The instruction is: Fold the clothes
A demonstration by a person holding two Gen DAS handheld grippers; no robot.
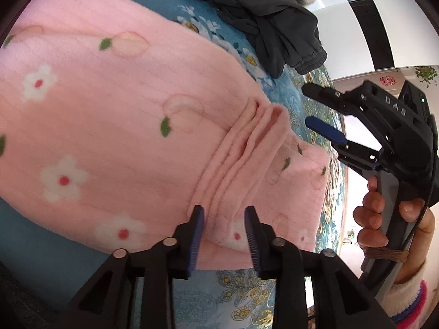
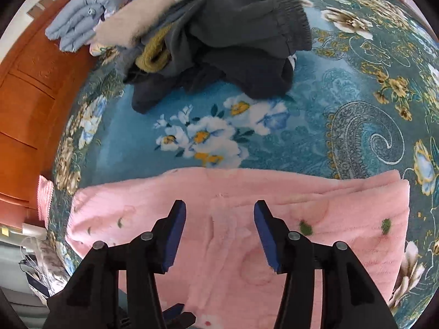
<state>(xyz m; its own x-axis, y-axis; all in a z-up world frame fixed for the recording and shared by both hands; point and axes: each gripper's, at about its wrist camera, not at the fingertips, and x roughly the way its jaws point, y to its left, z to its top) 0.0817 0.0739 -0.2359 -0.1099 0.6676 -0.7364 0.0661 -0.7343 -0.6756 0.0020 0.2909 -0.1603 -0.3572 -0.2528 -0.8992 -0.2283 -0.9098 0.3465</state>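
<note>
A pink flowered garment [image 1: 109,126] lies spread on the blue floral bed [image 2: 315,126]. The left gripper [image 1: 224,227] hovers spread over its bunched folds, pinching nothing. The right gripper [image 2: 219,230] is spread too, above the pink cloth. Dark clothes [image 2: 233,44] are heaped beyond.

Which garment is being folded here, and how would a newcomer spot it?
Start at the blue floral blanket covering the bed. A heap of dark grey clothes lies at its far side; the pink fleece lies spread nearer, under both open grippers, left and right. It is the only pink piece, printed with white flowers and green leaves.
</note>
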